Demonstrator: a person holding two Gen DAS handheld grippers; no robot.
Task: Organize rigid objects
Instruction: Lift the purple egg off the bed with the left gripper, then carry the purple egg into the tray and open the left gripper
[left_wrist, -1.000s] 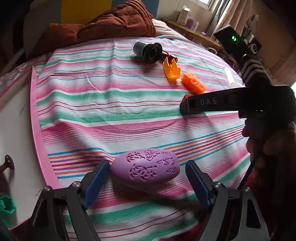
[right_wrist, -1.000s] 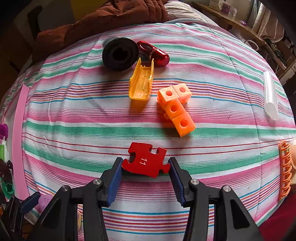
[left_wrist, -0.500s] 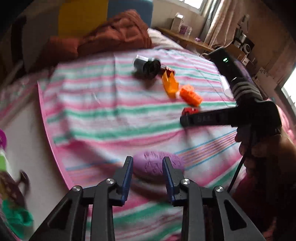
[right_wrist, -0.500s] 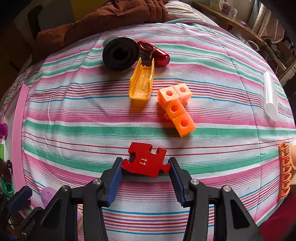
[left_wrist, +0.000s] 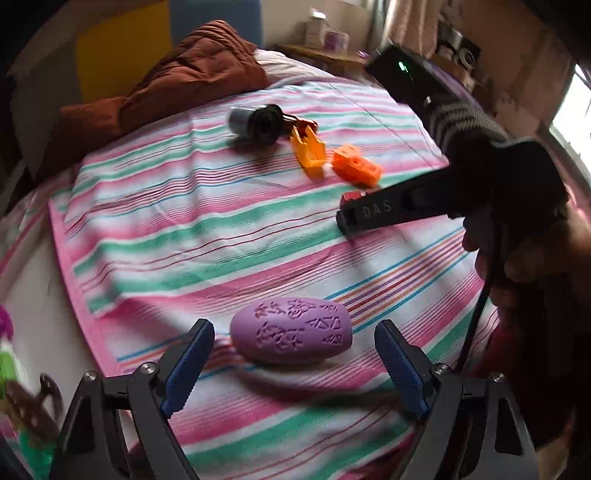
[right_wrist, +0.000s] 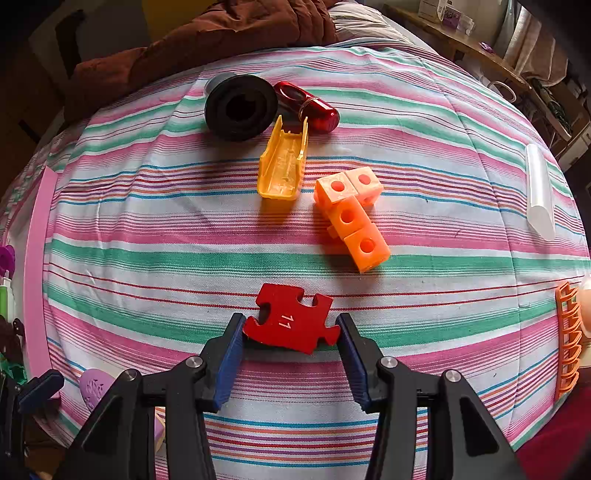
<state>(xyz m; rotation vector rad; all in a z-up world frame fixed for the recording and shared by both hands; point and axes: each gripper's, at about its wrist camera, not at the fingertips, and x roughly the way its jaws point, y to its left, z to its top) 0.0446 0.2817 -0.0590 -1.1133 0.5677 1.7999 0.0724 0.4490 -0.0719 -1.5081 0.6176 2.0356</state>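
A purple oval piece with carved patterns (left_wrist: 291, 334) lies on the striped cloth (left_wrist: 207, 229). My left gripper (left_wrist: 292, 326) straddles it with its jaws opening, and both blue pads stand clear of its ends. My right gripper (right_wrist: 290, 318) is shut on a red puzzle piece marked 11 (right_wrist: 284, 306), with a pad pressed on each end, low over the cloth. In the left wrist view one black finger (left_wrist: 376, 212) of that gripper hides most of the red piece (left_wrist: 352, 195), and a hand holds the handle.
Farther back lie a black cylinder (right_wrist: 240, 107), a dark red capsule (right_wrist: 306, 105), a yellow trough (right_wrist: 284, 162) and joined orange cubes (right_wrist: 351, 214). A clear tube (right_wrist: 539, 192) and an orange rack (right_wrist: 569, 339) sit at the right. A brown quilt (right_wrist: 221, 33) borders the back.
The left jaws narrowed over the purple oval half a second ago and now stand wide around it. The left view has rolled slightly. The right gripper and red piece have not moved.
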